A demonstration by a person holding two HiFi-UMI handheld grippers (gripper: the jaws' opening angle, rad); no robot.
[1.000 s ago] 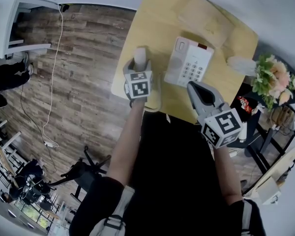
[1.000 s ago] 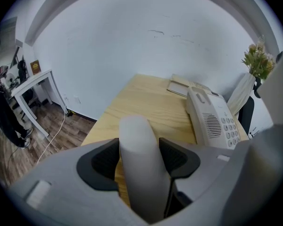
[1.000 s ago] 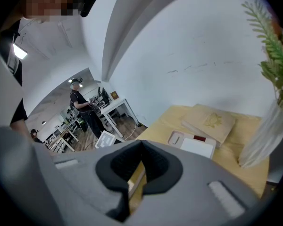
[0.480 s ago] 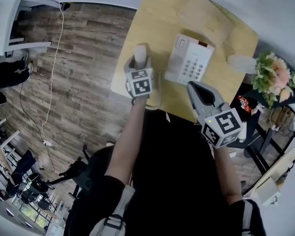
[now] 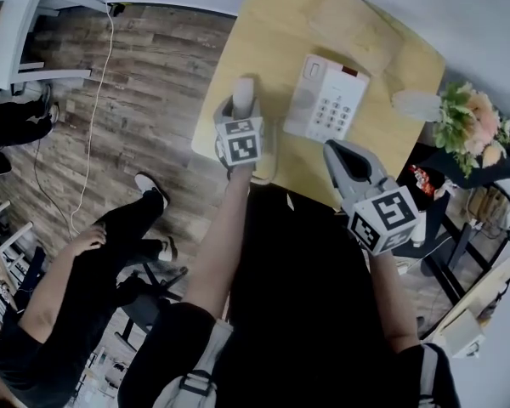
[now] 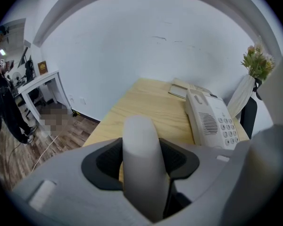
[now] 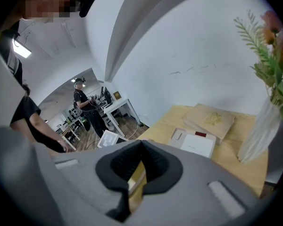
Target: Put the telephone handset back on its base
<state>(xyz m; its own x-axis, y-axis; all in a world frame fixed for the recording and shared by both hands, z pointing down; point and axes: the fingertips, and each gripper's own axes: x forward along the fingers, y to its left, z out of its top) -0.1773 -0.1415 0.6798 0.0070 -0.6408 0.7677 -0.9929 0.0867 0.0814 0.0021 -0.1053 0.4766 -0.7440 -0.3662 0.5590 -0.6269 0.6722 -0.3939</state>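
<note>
The white telephone handset (image 5: 243,96) lies near the left edge of the yellow table (image 5: 268,32), apart from its base. In the left gripper view the handset (image 6: 140,145) fills the gap between the black pads, which touch both its sides. My left gripper (image 5: 240,116) (image 6: 141,161) is closing on it. The white base (image 5: 327,104) (image 6: 212,119) with its keypad sits to the right, cradle empty. My right gripper (image 5: 338,153) (image 7: 140,166) hovers near the table's front edge, shut, holding nothing. The base (image 7: 195,142) shows ahead of it.
A flat wooden board (image 5: 357,28) (image 7: 210,119) lies behind the base. A white vase (image 5: 416,107) (image 6: 240,95) of flowers (image 5: 467,130) stands at the table's right edge. A person (image 5: 76,287) walks on the wood floor at left. A white desk (image 5: 34,32) stands far left.
A person has walked into the floor area at lower left. Both grippers and the handset have stayed almost in place.
</note>
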